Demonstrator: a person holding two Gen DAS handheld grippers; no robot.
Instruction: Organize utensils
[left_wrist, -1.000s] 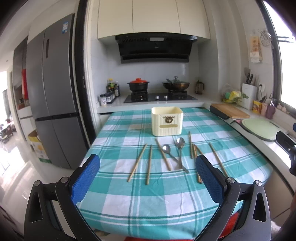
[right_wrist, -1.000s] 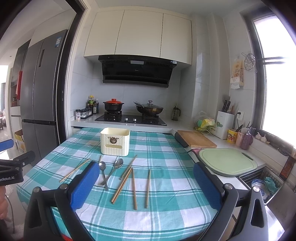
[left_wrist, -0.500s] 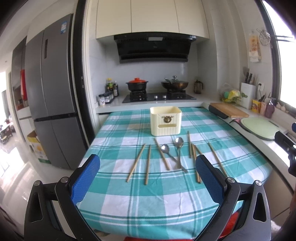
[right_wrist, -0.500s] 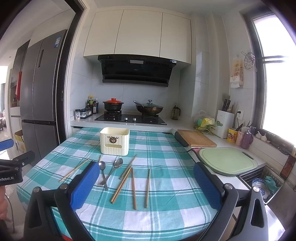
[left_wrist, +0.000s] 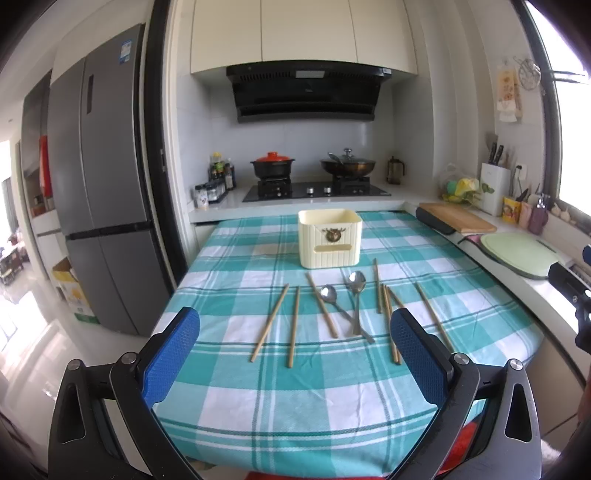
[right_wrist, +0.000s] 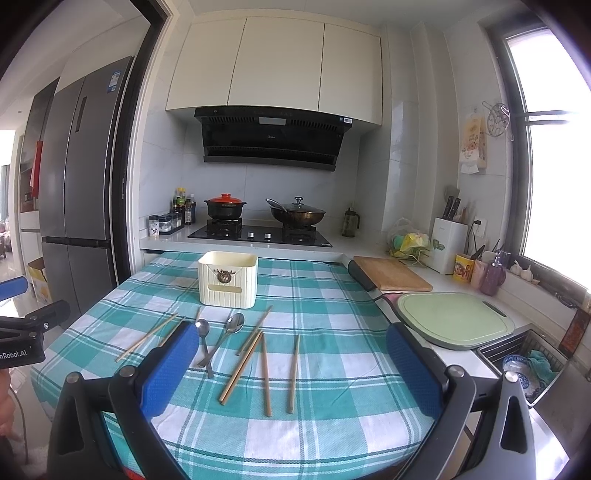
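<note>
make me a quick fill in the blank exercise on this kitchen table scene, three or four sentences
1. The two metal spoons lie with their handles ____.
2. The cream ribbed plastic utensil holder stands on a teal-and-white ____ tablecloth.
3. The left gripper and the right gripper both have their blue-padded jaws ____.
4. The wooden chopsticks lie ____ the holder, on the cloth.

Missing words: crossed; checked; open; outside

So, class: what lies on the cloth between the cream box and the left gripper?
Chopsticks and two crossed spoons lie between the box and left gripper, in the left wrist view.
</note>
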